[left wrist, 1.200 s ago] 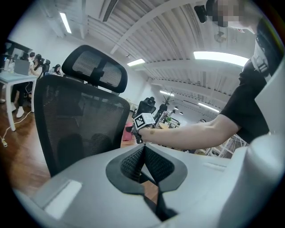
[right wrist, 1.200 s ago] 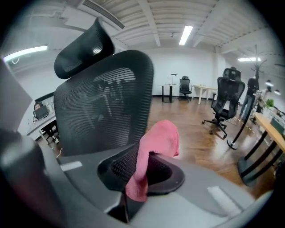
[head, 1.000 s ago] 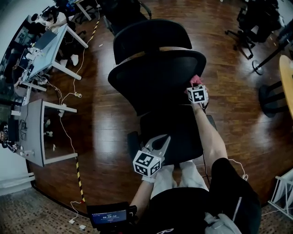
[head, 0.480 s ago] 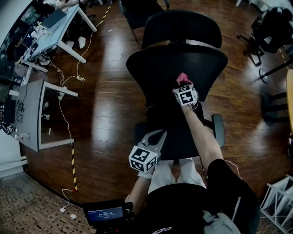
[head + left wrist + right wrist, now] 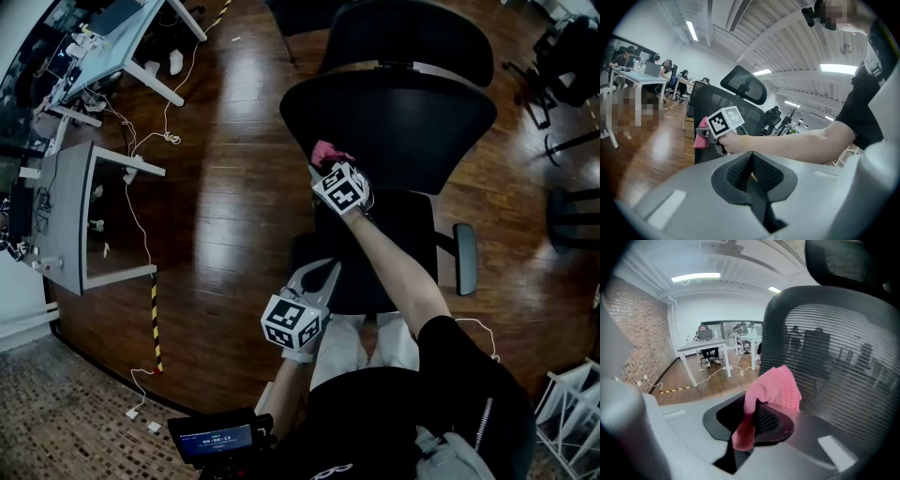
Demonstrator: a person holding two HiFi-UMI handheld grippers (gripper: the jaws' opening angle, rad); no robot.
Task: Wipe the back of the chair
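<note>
A black mesh office chair (image 5: pixel 394 122) stands in front of me, its backrest (image 5: pixel 834 362) filling the right of the right gripper view. My right gripper (image 5: pixel 328 159) is shut on a pink cloth (image 5: pixel 773 390), which presses against the left edge of the backrest; the cloth (image 5: pixel 328 152) pokes out beyond the marker cube. The left gripper (image 5: pixel 314 281) hangs low near my legs, jaws shut with nothing between them. From the left gripper view I see the right gripper (image 5: pixel 705 136) and the cloth (image 5: pixel 700 138) against the chair (image 5: pixel 736 112).
A grey desk (image 5: pixel 75 234) and a white desk (image 5: pixel 112 47) with cables on the floor stand to the left. Another black chair (image 5: pixel 572 56) stands at the right. Yellow-black tape (image 5: pixel 155 328) runs along the wooden floor.
My right gripper has swept the pink cloth leftward across the backrest, from its right side to its left edge. The left gripper has stayed low.
</note>
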